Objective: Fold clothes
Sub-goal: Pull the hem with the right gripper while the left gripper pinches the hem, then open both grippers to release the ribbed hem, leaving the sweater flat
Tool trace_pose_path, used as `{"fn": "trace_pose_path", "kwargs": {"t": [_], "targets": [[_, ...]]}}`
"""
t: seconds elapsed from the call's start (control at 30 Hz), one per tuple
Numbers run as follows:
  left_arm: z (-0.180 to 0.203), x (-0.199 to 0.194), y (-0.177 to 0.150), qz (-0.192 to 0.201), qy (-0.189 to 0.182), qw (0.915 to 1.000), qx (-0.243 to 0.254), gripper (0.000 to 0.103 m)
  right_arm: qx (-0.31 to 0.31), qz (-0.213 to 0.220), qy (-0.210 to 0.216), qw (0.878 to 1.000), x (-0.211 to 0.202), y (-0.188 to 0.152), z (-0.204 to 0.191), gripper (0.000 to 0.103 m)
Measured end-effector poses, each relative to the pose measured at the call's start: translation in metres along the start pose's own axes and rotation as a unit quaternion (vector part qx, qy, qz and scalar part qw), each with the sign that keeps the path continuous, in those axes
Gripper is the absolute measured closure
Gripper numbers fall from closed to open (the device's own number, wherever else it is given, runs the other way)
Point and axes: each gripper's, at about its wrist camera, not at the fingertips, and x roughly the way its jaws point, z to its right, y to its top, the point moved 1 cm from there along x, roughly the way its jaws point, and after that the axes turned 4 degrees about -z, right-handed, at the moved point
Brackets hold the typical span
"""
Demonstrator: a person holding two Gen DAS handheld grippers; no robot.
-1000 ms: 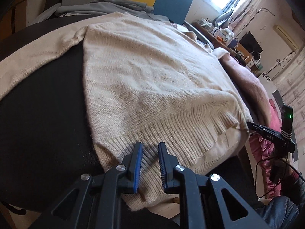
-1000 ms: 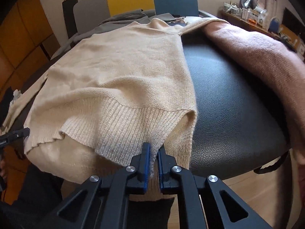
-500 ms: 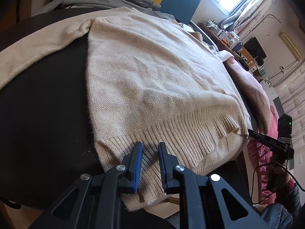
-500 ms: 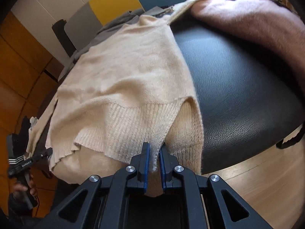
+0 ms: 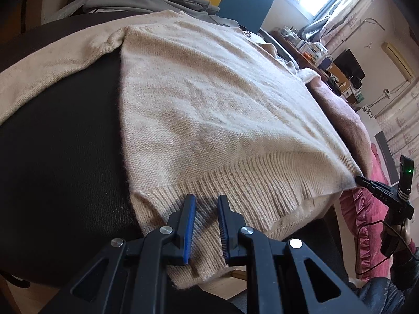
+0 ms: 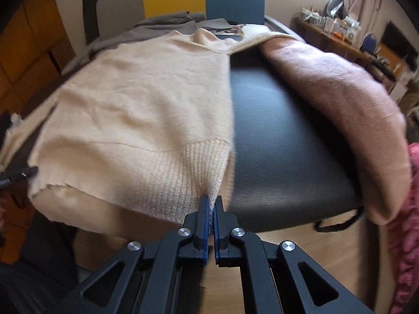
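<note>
Since a second ago the right gripper [image 6: 211, 201] has drawn the near-right corner of the cream sweater [image 6: 141, 120] up and in, so the ribbed hem [image 6: 191, 172] now rises in a taut peak toward the camera where before it drooped over the edge; the left side has not shifted. The right gripper points steeply down, its blue pads pressed together on a pinch of the hem, the knit bunched between them. The left gripper [image 5: 205, 209] is tilted down over the opposite corner of the hem [image 5: 235, 183], its fingers standing a little apart with ribbed cloth lying between and under them — whether the pads actually press on the fabric cannot be told. The sweater lies flat and face up on the black leather surface [image 6: 282, 141], one sleeve [image 5: 52, 60] stretched out to the left, the hem hanging just past the near edge. A pink garment [image 6: 340, 99] lies along the right edge, apart from the sweater's body, and a grey garment [image 5: 146, 2] sits beyond the collar.
</note>
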Motion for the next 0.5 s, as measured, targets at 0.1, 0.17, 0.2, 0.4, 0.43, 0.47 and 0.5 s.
{"fn": "trace_pose_path", "kwargs": {"t": [0.1,0.17,0.2,0.4,0.43,0.47,0.5], "targets": [[-0.001,-0.001,0.001,-0.012,-0.002,0.9998,0.014,0.087,0.010,-0.026,-0.015,1.000,0.011,-0.009,0.011,0.100],[-0.003,-0.002,0.002,-0.025,-0.011,0.9994,0.021,0.087,0.019,-0.039,-0.015,0.999,0.021,-0.014,0.014,0.100],[-0.005,-0.003,0.003,-0.027,-0.016,0.9993,0.018,0.087,0.021,-0.043,-0.015,0.999,0.025,-0.016,0.014,0.100],[-0.016,-0.010,0.001,-0.037,-0.031,0.9988,0.001,0.087,0.025,-0.054,-0.014,0.998,0.037,-0.018,0.015,0.100],[-0.020,-0.013,-0.002,-0.033,-0.036,0.9987,-0.012,0.087,0.028,-0.054,-0.006,0.998,0.036,-0.017,0.016,0.099],[-0.024,-0.016,-0.004,-0.029,-0.040,0.9985,-0.025,0.087,0.030,-0.052,0.001,0.998,0.034,-0.017,0.018,0.099],[-0.027,-0.020,-0.007,-0.024,-0.045,0.9980,-0.038,0.087,0.029,-0.043,0.003,0.999,0.029,-0.015,0.019,0.099]]}}
